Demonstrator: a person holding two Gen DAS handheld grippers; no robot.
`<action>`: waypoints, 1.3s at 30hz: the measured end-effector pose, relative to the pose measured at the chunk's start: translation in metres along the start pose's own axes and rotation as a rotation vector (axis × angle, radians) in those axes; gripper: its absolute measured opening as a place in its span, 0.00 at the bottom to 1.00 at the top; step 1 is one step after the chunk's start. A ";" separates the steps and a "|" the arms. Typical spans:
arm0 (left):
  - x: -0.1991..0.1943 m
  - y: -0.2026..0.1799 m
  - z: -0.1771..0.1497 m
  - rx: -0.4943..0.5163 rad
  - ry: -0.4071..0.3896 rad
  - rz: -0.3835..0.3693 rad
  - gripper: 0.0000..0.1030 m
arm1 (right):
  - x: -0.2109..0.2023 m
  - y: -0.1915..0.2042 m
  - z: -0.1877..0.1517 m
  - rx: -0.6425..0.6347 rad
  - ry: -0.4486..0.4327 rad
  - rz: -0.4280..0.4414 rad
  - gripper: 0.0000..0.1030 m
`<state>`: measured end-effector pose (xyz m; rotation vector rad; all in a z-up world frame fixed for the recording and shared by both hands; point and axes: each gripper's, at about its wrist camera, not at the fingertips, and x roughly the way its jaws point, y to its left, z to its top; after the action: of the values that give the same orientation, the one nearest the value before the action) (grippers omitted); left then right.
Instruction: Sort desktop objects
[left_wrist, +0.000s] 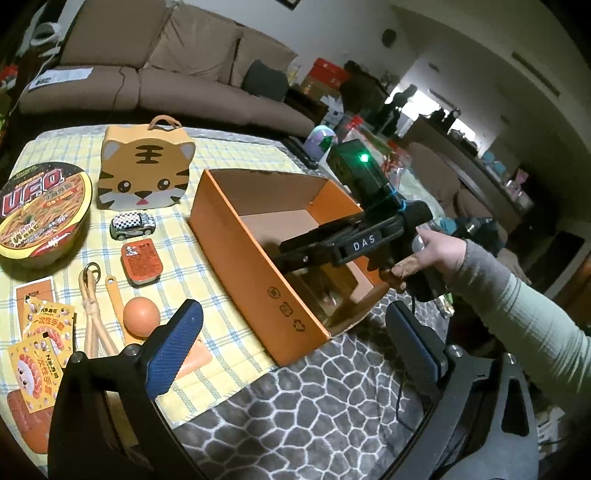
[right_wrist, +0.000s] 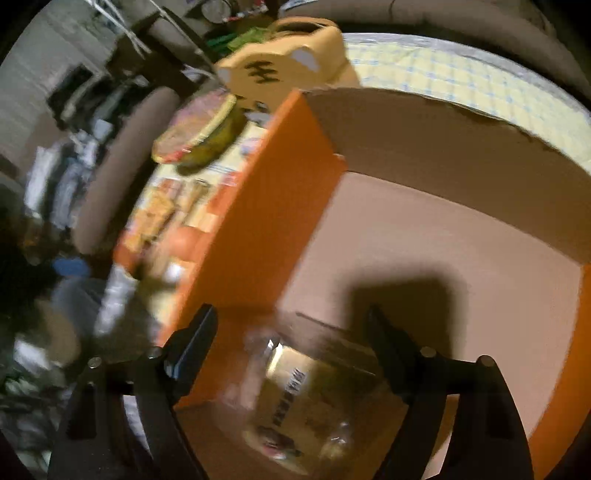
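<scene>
An open orange cardboard box (left_wrist: 236, 240) sits on the checked cloth. My right gripper (left_wrist: 291, 254) reaches into it from the right; in the right wrist view it (right_wrist: 291, 332) is open over the box floor (right_wrist: 424, 240), with a clear plastic packet (right_wrist: 295, 398) lying between and below the fingers. My left gripper (left_wrist: 291, 332) is open and empty, hovering at the box's near corner. Left of the box lie a toy car (left_wrist: 132, 225), a small orange tin (left_wrist: 142, 263), an egg (left_wrist: 141, 316), a U.F.O. noodle bowl (left_wrist: 42, 214) and a tiger-face box (left_wrist: 146, 171).
A beige cord (left_wrist: 91, 306), an orange spoon (left_wrist: 116, 299) and sushi-print glove packets (left_wrist: 40, 350) lie at the cloth's near left. A grey pebble-pattern mat (left_wrist: 314, 406) covers the near table. A brown sofa (left_wrist: 166, 74) stands behind.
</scene>
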<state>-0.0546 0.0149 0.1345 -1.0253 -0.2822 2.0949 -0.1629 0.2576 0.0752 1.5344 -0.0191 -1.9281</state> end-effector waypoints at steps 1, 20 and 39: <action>0.000 -0.001 0.000 -0.002 -0.002 -0.001 0.96 | -0.004 0.000 -0.001 0.016 -0.008 -0.004 0.83; 0.063 -0.043 -0.009 -0.019 0.110 -0.126 0.96 | -0.063 -0.058 -0.101 0.488 -0.221 0.136 0.87; 0.034 -0.033 0.007 0.001 0.049 -0.059 0.98 | -0.095 -0.022 -0.087 0.368 -0.253 0.014 0.87</action>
<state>-0.0549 0.0624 0.1360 -1.0535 -0.2837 2.0145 -0.0889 0.3550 0.1208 1.4946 -0.5190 -2.1828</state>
